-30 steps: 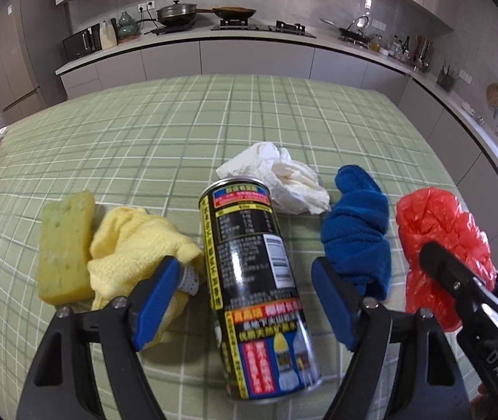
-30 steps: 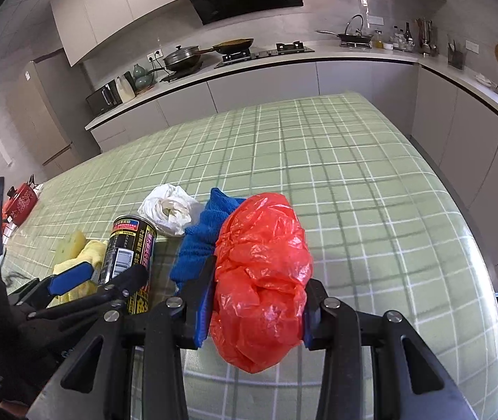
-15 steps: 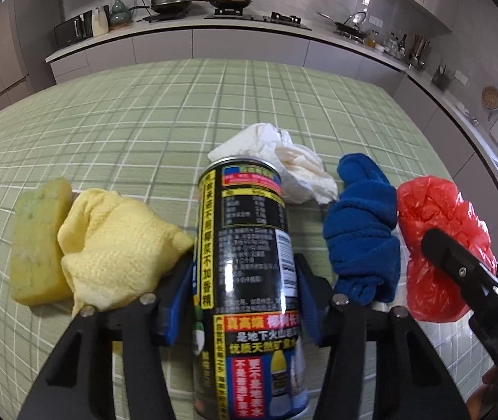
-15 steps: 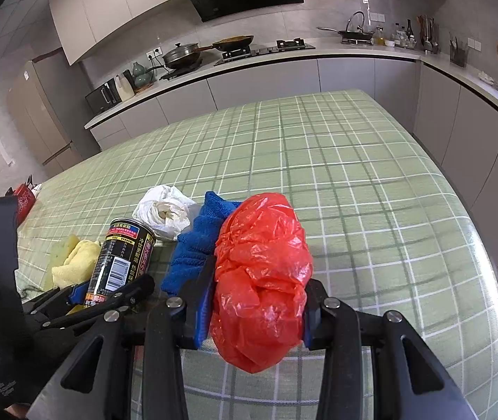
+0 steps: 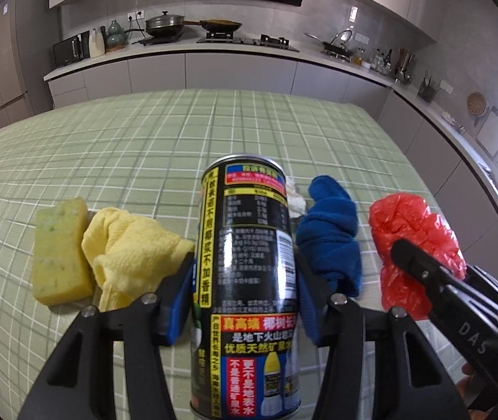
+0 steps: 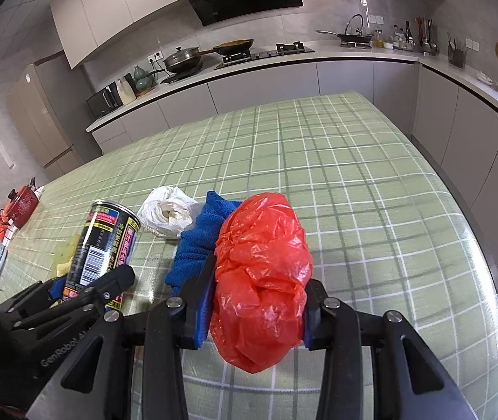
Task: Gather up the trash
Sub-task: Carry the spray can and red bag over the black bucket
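My left gripper (image 5: 245, 301) is shut on a black drink can (image 5: 247, 280) with red and yellow labels, held tilted above the green checked table (image 5: 116, 161). The can also shows in the right wrist view (image 6: 103, 245). My right gripper (image 6: 256, 301) is shut on a crumpled red plastic bag (image 6: 263, 276), which also shows at the right of the left wrist view (image 5: 413, 241). A crumpled white tissue (image 6: 168, 215) lies on the table behind the can.
A blue cloth (image 5: 329, 238), a yellow cloth (image 5: 126, 248) and a yellow-green sponge (image 5: 60, 248) lie in a row on the table. A red kettle (image 6: 21, 203) sits at the far left. The table edge (image 6: 476, 231) runs along the right.
My left gripper closed on the can and lifted it off the table, tilting it up. The right gripper has kept its hold on the red bag.
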Tool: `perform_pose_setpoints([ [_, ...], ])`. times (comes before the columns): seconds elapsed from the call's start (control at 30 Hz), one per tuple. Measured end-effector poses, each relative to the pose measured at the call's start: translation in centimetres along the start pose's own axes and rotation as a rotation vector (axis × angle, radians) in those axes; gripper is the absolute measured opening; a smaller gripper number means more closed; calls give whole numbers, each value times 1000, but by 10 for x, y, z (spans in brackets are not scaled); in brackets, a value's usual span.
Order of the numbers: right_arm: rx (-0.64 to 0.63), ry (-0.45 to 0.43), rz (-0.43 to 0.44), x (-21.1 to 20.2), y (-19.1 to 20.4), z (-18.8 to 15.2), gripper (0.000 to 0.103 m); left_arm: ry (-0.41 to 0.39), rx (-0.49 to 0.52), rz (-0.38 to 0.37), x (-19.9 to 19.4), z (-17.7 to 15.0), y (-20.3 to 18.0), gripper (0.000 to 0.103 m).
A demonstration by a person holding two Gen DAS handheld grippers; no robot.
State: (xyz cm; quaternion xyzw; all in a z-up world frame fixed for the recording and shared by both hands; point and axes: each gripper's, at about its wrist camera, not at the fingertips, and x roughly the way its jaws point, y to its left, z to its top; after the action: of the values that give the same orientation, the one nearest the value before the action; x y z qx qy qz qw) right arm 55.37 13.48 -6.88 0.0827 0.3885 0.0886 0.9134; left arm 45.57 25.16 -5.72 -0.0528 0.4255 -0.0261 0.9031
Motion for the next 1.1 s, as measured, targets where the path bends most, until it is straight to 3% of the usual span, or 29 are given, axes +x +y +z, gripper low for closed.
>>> perform_pose_setpoints([
  [0.4,-21,-21,21,-39,-23,-15,41,-63,-27,-9,-32,-10,-11,53],
  [0.8,-49,-14,80,-72,-71,-31,41,-89,-63,14,-52,-35,-51,53],
  [1.1,32,-31,2,-101,-102,-52,41,-81,23,-128,-47,-44,-84,53],
])
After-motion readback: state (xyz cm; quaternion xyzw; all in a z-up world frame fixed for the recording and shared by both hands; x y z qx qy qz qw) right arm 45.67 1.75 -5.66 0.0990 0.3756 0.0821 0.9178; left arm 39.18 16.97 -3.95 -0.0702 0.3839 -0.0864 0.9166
